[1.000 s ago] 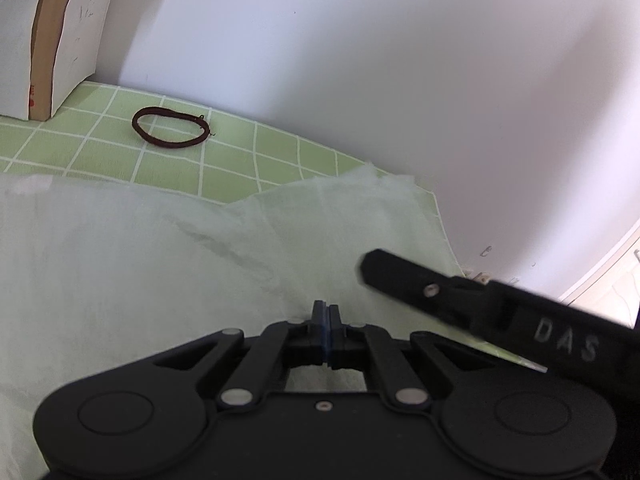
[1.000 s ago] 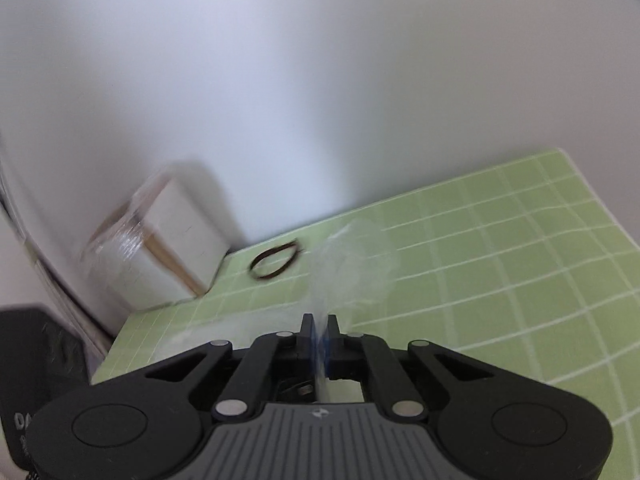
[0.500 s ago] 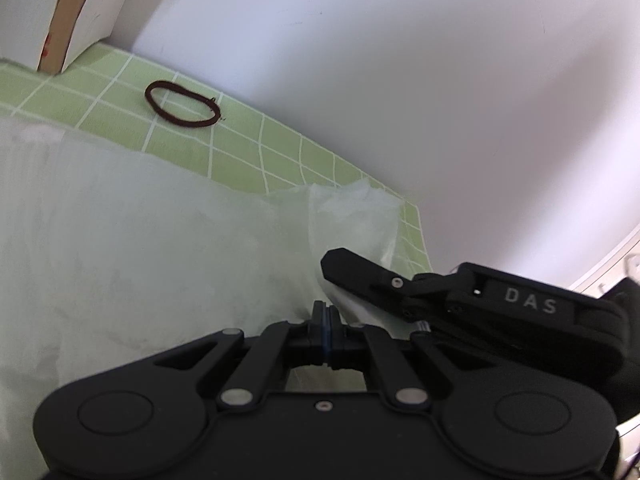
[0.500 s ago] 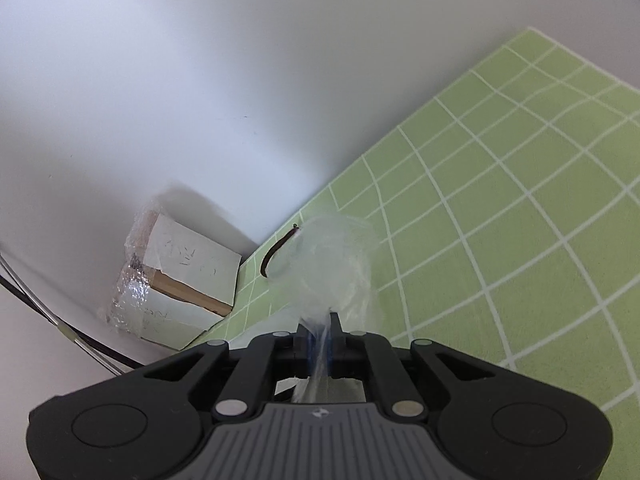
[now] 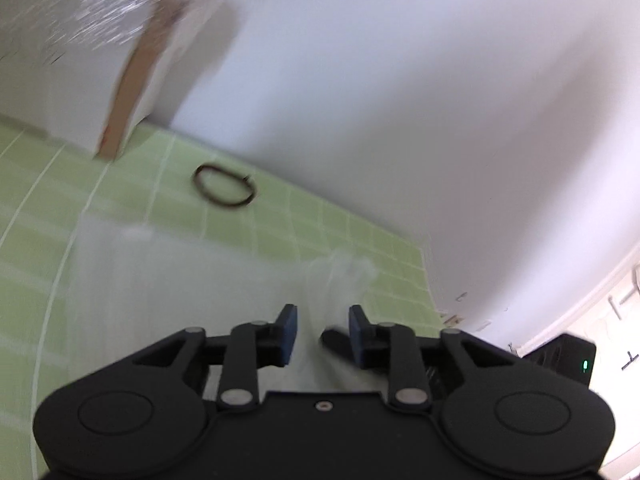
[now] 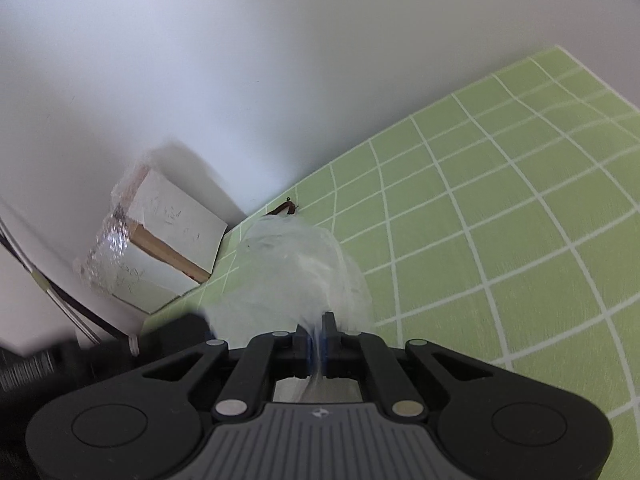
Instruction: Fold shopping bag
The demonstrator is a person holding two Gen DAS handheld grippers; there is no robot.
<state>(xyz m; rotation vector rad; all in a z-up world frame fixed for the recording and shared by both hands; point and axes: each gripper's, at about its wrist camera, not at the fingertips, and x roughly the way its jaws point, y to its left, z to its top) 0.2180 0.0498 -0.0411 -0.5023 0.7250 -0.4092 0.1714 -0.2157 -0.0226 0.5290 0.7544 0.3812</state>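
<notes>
Blur over most of the left wrist view — box (image 5: 100, 60) smeared, bag (image 5: 168, 288) only a pale haze on the green gridded surface (image 5: 340, 236). Hair tie (image 5: 224, 190) plain there, but in the right wrist view nearly hidden behind bunched plastic. Left tool (image 5: 322, 330) released, blue pads apart, bag film lying between them, contact not clear. Right tool (image 6: 318, 346) clenched on a gathered fold of the bag (image 6: 296, 268) — billowing up ahead of the pads, above the surface (image 6: 520, 240). Dark smear at lower left of that view, not clear what.
</notes>
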